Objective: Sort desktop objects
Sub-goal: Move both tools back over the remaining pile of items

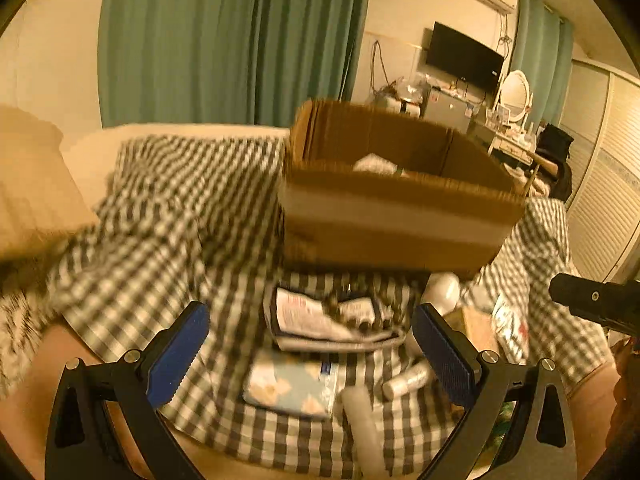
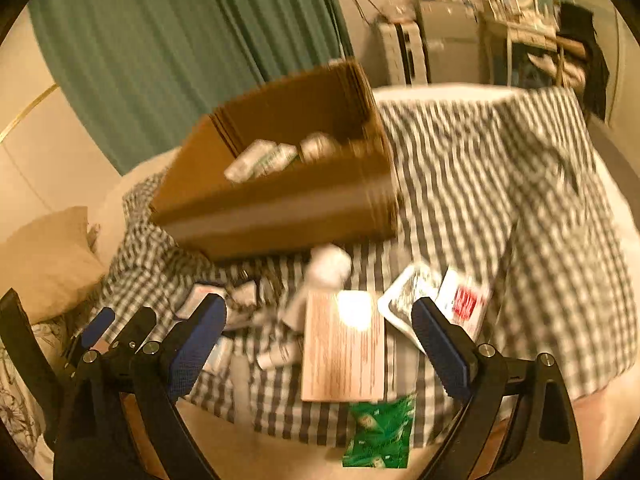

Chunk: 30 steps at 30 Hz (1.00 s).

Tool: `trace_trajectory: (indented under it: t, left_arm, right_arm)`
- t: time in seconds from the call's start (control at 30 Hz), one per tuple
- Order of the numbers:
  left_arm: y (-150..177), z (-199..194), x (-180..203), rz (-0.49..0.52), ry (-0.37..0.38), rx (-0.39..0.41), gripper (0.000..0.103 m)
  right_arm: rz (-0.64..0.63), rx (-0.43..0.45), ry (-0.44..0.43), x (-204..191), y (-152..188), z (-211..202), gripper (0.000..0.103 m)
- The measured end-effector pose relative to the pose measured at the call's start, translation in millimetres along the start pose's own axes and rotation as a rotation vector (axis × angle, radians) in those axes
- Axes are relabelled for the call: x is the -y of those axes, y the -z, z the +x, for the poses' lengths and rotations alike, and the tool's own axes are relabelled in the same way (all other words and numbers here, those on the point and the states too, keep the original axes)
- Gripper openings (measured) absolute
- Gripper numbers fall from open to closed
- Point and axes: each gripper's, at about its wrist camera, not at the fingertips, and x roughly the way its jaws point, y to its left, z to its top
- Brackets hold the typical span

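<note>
An open cardboard box (image 1: 400, 216) (image 2: 280, 208) stands on a checked cloth (image 1: 180, 200) (image 2: 480, 184), with white tubes (image 2: 260, 160) lying inside it. In front of the box lie loose items. They include a dark pouch with white papers (image 1: 328, 320), a light blue packet (image 1: 292, 388), white tubes (image 1: 408, 380), a white bottle (image 2: 328, 268), a pale wood-grain board (image 2: 344, 348), a green packet (image 2: 380, 436) and a red-and-white packet (image 2: 464, 304). My left gripper (image 1: 312, 354) is open above the pouch and blue packet. My right gripper (image 2: 318, 346) is open above the board, holding nothing.
A beige cushion (image 1: 32, 184) lies at the left. Green curtains (image 1: 224, 40) hang behind the cloth-covered surface. The surface's bare edge (image 2: 280, 452) runs along the near side. A television (image 1: 464, 56) and cluttered furniture stand far right. Both views are motion-blurred.
</note>
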Motion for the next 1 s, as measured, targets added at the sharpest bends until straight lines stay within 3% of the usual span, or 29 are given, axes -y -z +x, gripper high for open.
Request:
trace_trajectory:
  t: [0.2,0.57,1.0]
  left_arm:
    - [25,23,1,0.044,0.008,-0.02,0.103]
    - [29,50,8,0.084,0.066,-0.094,0.103]
    - [24,80,1,0.026,0.124,-0.177,0.103]
  right_arm:
    - [0.011,-0.064,0.041,15,25,36,0.094]
    - [0.01,-0.153,0.062,28,42,73,0.094]
    - [-0.005,-0.18,0.044,21,45,89,0.094]
